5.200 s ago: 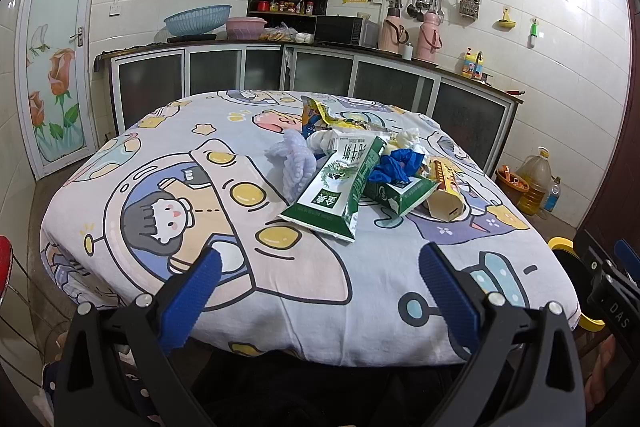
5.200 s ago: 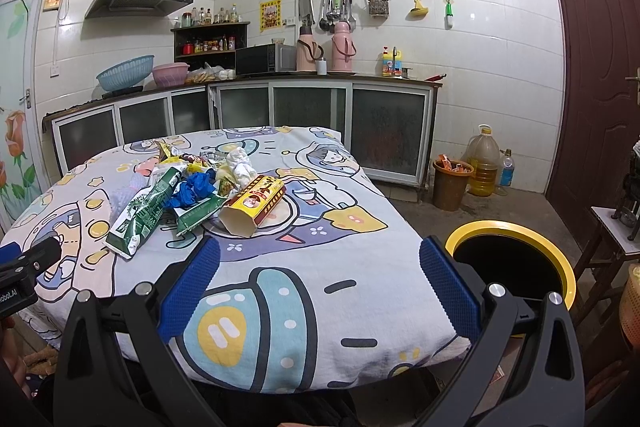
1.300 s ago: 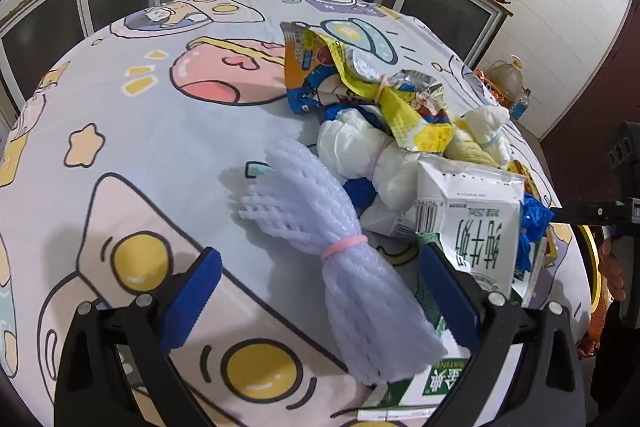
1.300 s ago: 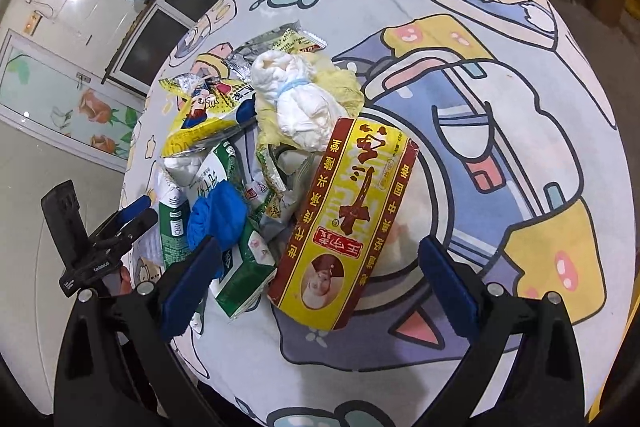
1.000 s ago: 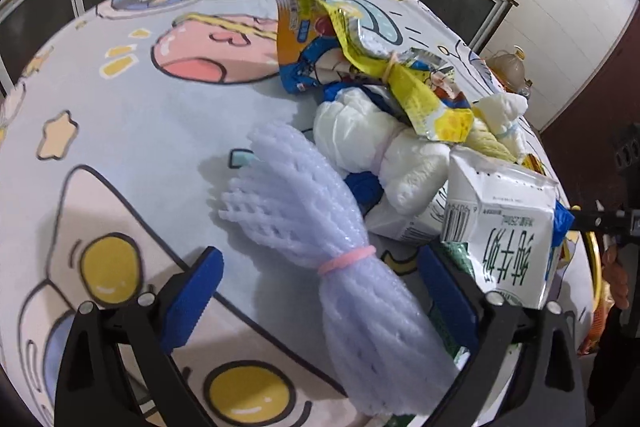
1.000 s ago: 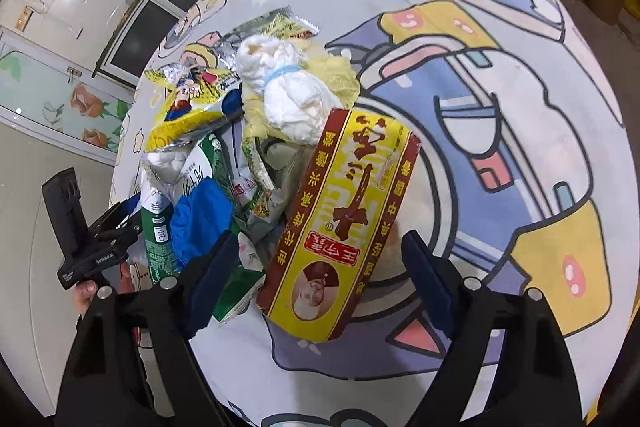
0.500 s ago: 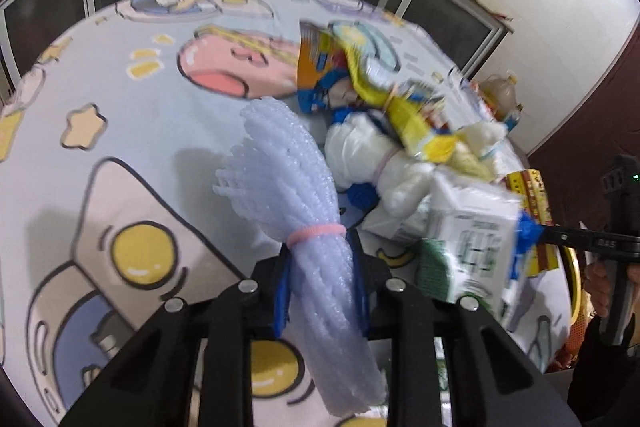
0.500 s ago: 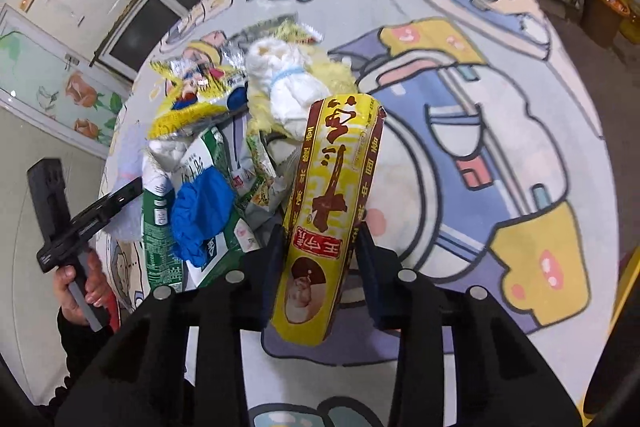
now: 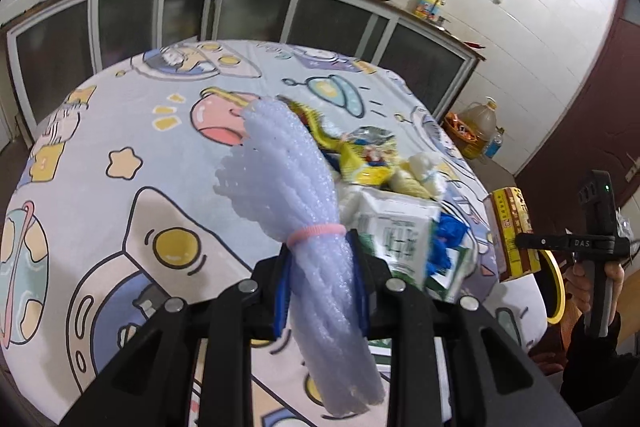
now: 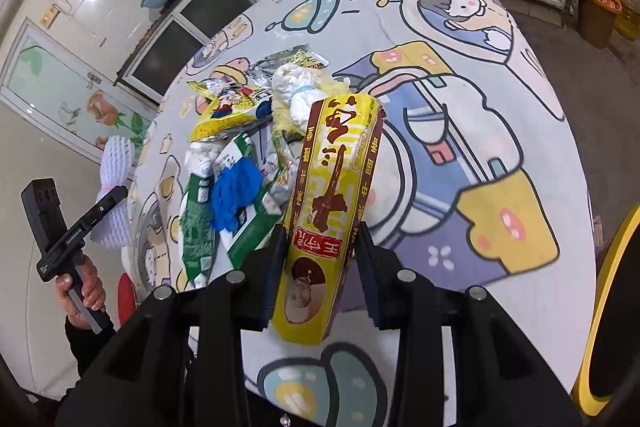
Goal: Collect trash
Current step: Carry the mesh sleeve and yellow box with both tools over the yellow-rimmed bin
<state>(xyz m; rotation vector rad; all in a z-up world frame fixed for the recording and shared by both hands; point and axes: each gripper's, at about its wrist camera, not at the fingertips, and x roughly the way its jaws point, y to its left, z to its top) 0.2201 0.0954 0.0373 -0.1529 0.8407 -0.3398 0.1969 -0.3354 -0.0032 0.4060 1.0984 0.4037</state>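
both tongs are clenched and lifted above the table: left gripper (image 9: 320,279) squeezes the soft, light lavender foam-net bundle (image 9: 296,187) below its pink band; right gripper (image 10: 320,263) pinches the crushable yellow-and-brown cardboard box (image 10: 328,207) low down, so its top may sway.
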